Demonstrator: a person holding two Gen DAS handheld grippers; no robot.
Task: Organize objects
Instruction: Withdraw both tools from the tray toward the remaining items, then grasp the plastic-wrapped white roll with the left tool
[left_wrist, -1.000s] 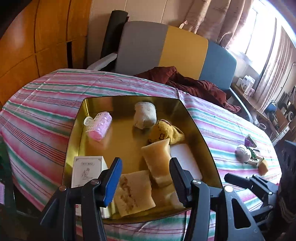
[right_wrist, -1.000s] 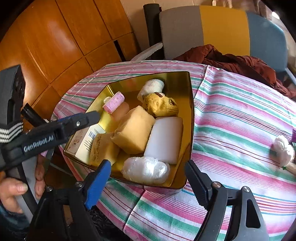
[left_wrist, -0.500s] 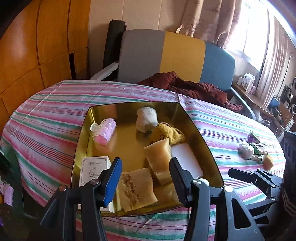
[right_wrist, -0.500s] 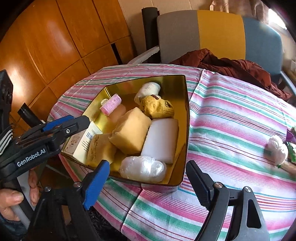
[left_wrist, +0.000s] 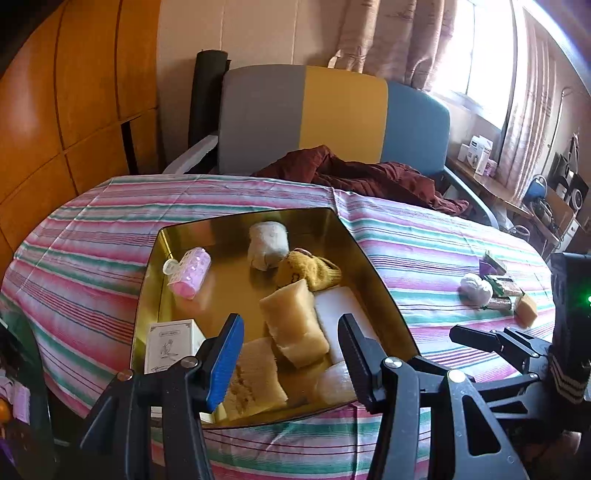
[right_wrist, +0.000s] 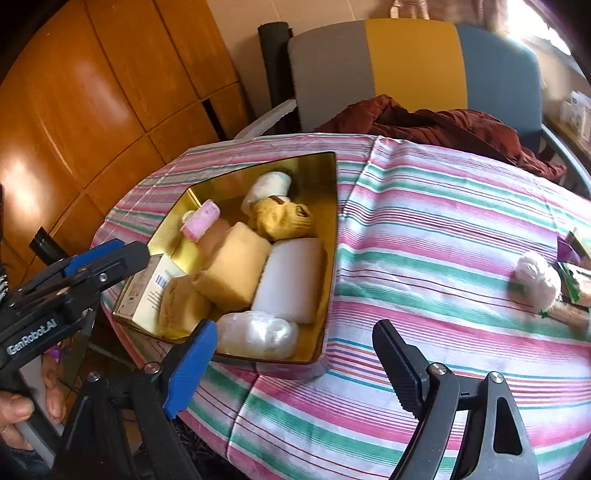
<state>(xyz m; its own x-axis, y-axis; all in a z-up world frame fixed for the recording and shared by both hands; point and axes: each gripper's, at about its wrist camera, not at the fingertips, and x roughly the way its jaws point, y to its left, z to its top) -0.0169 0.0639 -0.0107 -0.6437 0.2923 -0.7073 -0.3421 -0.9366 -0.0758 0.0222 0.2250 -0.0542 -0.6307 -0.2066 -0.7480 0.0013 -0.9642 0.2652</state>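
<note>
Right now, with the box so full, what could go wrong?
1. The gold metal tin sits close to the edge of the striped tablecloth; a nudge could push it off.
2. It is crowded; the clear plastic-wrapped bundle lies by the near wall, and more items may spill over.
3. The open right tongs must cross to the white fluffy ball and might bump the tin.

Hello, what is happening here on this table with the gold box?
A person holds two grippers and is sorting small things into a gold tin on the striped tablecloth. The tin already holds sponges, a yellow sock, a pink roller and a small carton. Both the left gripper and the right gripper hover with jaws open and empty. A white ball and a few other items lie outside the tin.
</note>
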